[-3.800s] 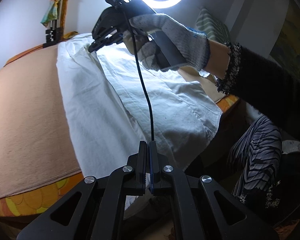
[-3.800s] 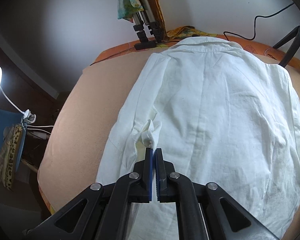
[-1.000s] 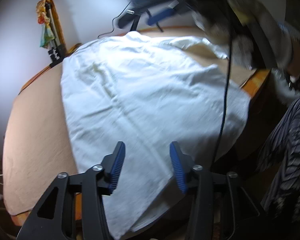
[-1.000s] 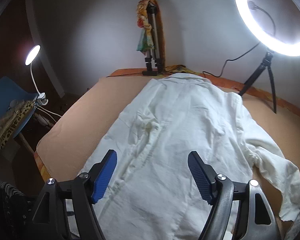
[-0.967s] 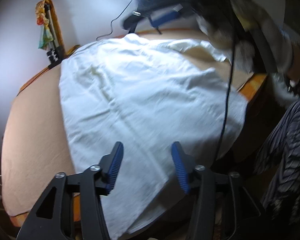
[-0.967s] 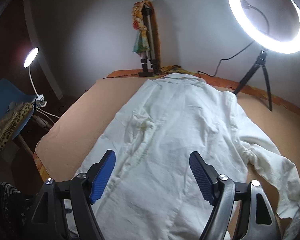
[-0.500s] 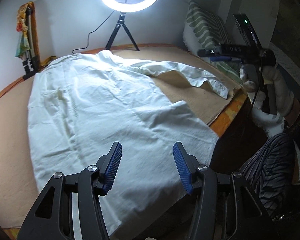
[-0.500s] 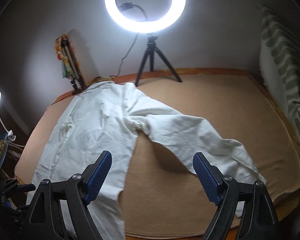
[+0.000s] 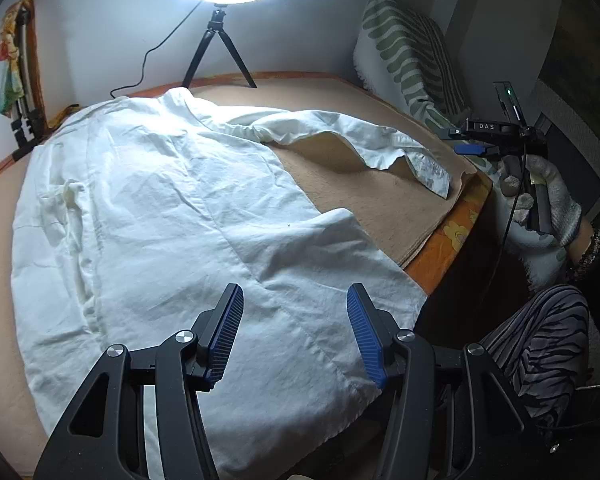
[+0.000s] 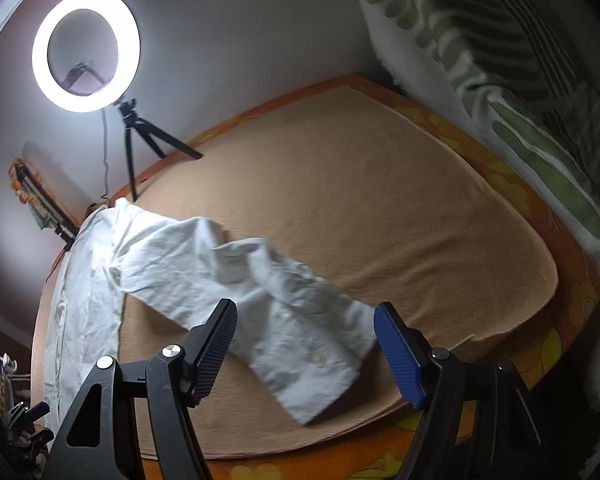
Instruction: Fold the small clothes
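Observation:
A white shirt point(image 9: 160, 208) lies spread flat on the tan bed cover point(image 9: 380, 200), collar toward the far wall. One long sleeve point(image 10: 284, 312) stretches out to the right, its cuff near the bed's edge. My left gripper point(image 9: 294, 336) hovers open over the shirt's lower hem with nothing between its blue pads. My right gripper point(image 10: 306, 344) hangs above the sleeve's cuff end; its jaws are wide and closing, and the pads do not press on cloth. In the left wrist view a gloved hand point(image 9: 548, 196) holds the right gripper point(image 9: 466, 148) beyond the bed's right edge.
A lit ring light on a tripod point(image 9: 220, 40) stands at the back of the bed. A green patterned pillow point(image 9: 408, 56) leans at the right wall. A folded tripod point(image 9: 20, 92) with coloured cloth stands at the back left. The orange mattress edge point(image 9: 452, 240) borders the cover.
The right gripper swung from over the shirt's body to the outstretched sleeve at the right and rolled. The left gripper shifted along the hem, staying open.

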`<state>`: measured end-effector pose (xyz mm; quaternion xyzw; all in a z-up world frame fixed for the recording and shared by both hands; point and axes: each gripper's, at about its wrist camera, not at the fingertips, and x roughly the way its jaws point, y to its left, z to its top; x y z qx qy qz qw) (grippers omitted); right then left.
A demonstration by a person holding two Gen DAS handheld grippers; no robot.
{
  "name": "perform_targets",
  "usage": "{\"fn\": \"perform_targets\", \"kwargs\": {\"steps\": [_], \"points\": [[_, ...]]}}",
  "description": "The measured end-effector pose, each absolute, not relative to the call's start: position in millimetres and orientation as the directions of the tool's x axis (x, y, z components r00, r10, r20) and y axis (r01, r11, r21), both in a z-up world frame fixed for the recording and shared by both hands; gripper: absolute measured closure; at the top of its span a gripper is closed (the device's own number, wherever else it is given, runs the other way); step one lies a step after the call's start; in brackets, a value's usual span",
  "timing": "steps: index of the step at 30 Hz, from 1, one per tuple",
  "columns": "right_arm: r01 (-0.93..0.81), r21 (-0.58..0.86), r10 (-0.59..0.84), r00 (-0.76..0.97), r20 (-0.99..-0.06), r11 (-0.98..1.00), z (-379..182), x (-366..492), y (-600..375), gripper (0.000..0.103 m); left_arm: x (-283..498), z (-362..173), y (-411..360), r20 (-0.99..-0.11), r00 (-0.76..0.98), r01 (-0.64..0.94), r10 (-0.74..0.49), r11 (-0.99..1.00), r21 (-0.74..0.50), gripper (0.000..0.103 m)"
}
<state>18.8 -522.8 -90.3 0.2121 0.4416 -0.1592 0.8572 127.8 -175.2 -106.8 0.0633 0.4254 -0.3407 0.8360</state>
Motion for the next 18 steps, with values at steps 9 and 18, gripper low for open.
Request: {"fn": "perform_targets", "kwargs": {"steps": [9,18], "points": [[0.533,0.291,-0.024,0.507,-0.862,0.794,-129,19,-568,0.052,133,-116,-186,-0.780,0.386,0.622,-0.493,0.763,-0.175,0.050],[0.428,0.056,-0.140,0.413,-0.900,0.902,-139,35,-536,0.063,141,-114,-187,-0.783,0.392,0.606,-0.483,0.776,-0.175,0.050]]}}
